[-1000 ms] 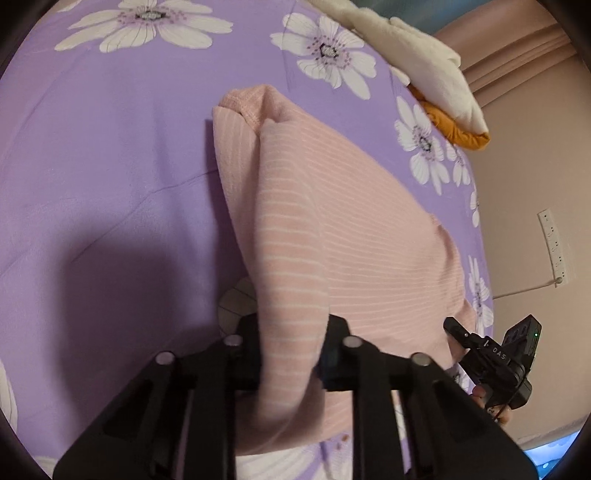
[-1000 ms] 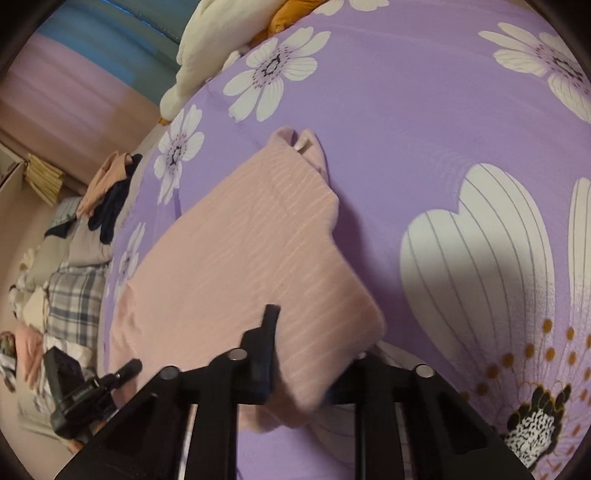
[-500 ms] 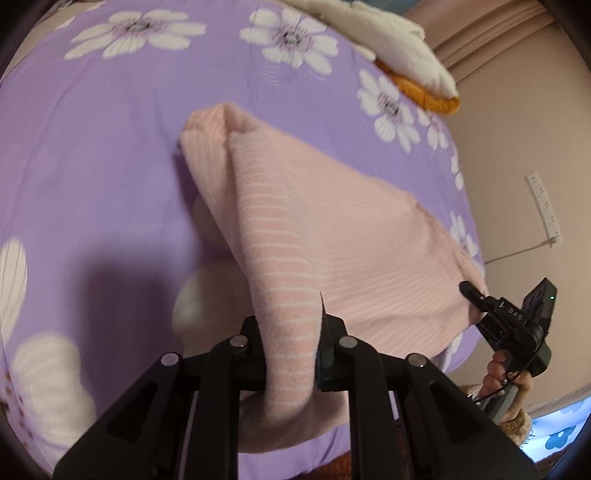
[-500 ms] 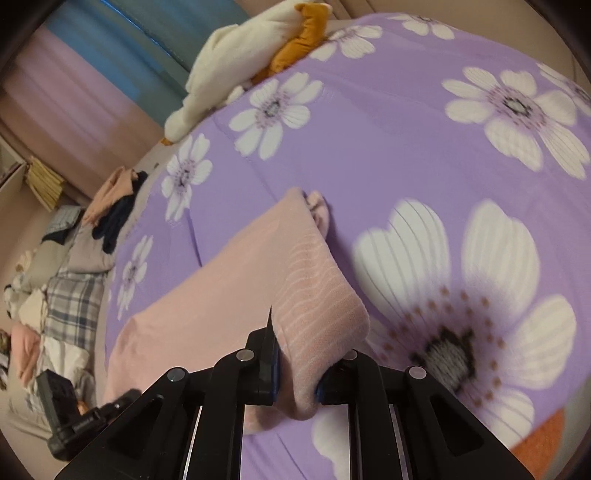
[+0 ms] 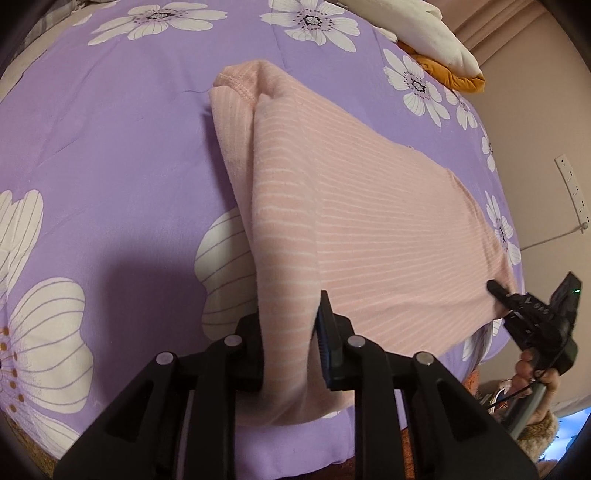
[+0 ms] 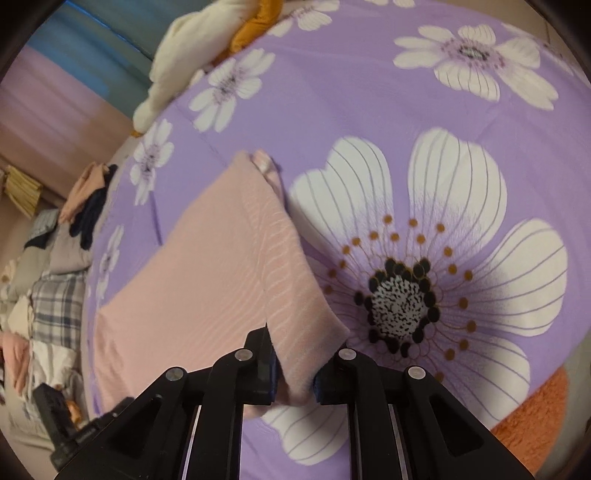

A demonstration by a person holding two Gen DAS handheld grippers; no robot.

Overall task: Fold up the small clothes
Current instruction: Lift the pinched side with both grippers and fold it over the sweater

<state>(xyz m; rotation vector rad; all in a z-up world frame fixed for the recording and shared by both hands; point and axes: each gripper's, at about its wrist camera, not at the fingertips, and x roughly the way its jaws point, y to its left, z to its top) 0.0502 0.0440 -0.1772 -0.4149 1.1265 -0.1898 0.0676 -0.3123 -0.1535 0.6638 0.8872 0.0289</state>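
A pink garment with thin white stripes is stretched between my two grippers above the purple flowered bedspread. My left gripper is shut on one near corner of it. My right gripper is shut on the other near corner, and the cloth runs away from it to the far end, which rests on the bed. The right gripper also shows at the right edge of the left wrist view, and the left gripper at the lower left of the right wrist view.
A white and mustard bundle lies at the far end of the bed. A pile of clothes, plaid and dark, lies along the left in the right wrist view. An orange rug shows past the bed edge.
Both grippers have pulled back toward the near bed edge with the pink garment held taut. The garment slid along the bedspread with them.
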